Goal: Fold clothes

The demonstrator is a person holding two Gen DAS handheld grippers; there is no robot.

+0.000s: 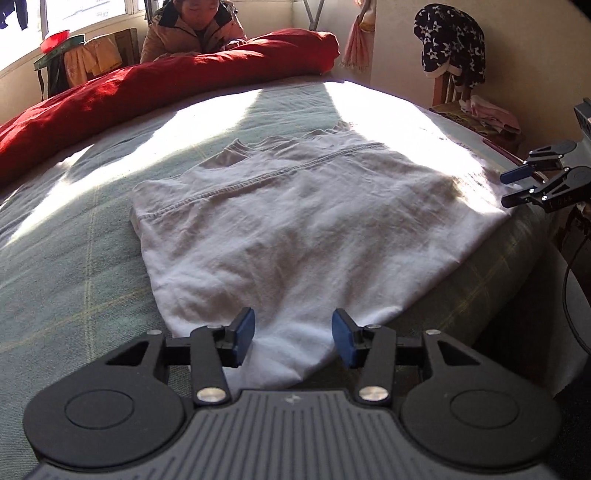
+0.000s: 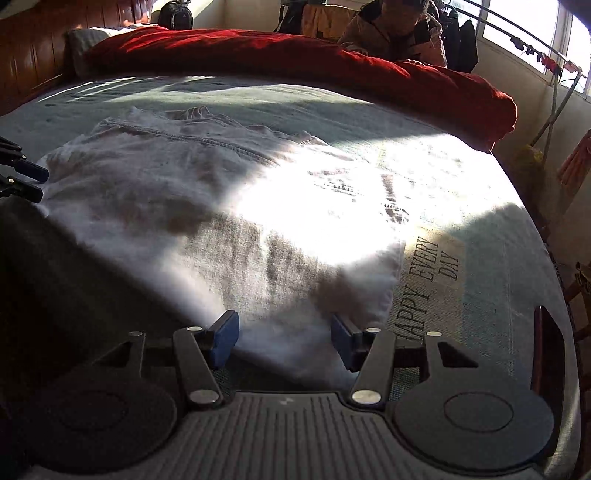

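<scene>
The white garment (image 1: 295,229) lay folded flat on the bed (image 1: 66,258), one piece only, with a stitched hem running across its upper layer. The left hand-held gripper (image 1: 293,338) hovered over the garment's near corner, jaws apart, its two blue pads (image 1: 245,338) clear of the cloth and gripping nothing. The right hand-held gripper (image 2: 284,341) hung over the opposite near edge of the same garment (image 2: 192,206), its jaws likewise parted and empty, with white cloth showing in the gap below them.

Each camera caught the other tool at its frame edge: the right hand-held gripper (image 1: 517,186) showed at the far right of the left view, the left one (image 2: 26,181) at the far left of the right view, both just beside the garment's border.

Beyond the garment, one long red duvet (image 1: 166,88) lay rolled along the far side of the bed, and one person (image 1: 192,29) in a padded jacket leaned behind it.

Only the right view showed the words "HAPPY EVERY DAY" (image 2: 432,284) printed on the sheet, and a dark backpack (image 2: 175,14) by the wooden headboard. Only the left view showed a star-patterned garment (image 1: 448,40) draped on a chair and a red bowl (image 1: 55,38) at the window.
</scene>
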